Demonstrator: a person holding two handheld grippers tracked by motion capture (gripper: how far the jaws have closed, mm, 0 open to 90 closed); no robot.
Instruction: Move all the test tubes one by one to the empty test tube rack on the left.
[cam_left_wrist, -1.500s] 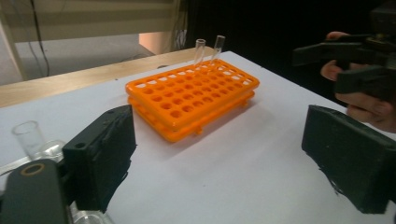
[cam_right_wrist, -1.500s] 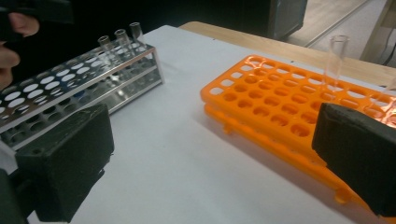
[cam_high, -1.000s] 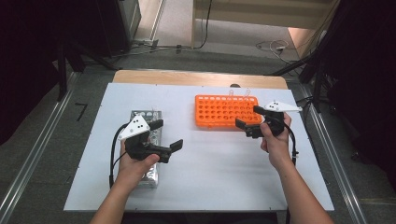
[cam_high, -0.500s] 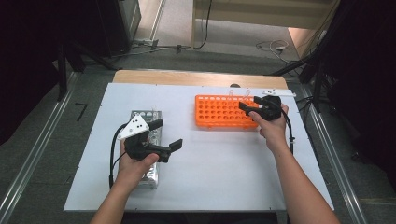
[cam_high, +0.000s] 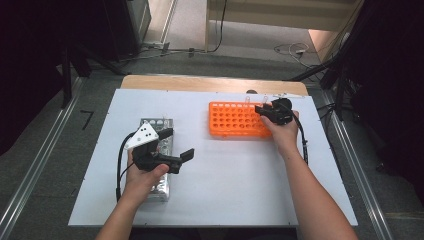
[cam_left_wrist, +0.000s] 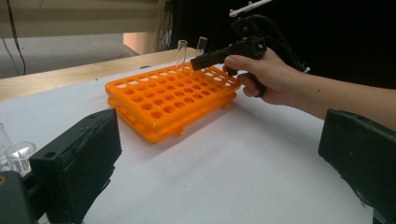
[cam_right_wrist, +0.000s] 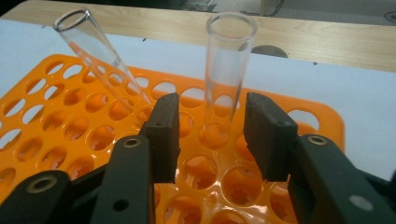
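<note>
Our right gripper (cam_right_wrist: 212, 140) fingers have been closing around the upright tube (cam_right_wrist: 228, 70), not touching; left gripper (cam_high: 172, 150) wide open.

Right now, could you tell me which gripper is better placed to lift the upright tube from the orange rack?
Right: the right gripper already straddles the upright tube, not yet gripping it.

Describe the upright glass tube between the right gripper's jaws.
The upright tube is clear glass, open-topped and empty as far as it shows. It stands in a hole near the far edge of the orange rack, beside a second tube that leans. The right gripper brackets it; its jaws have just been closing, with small gaps visible either side.
</note>
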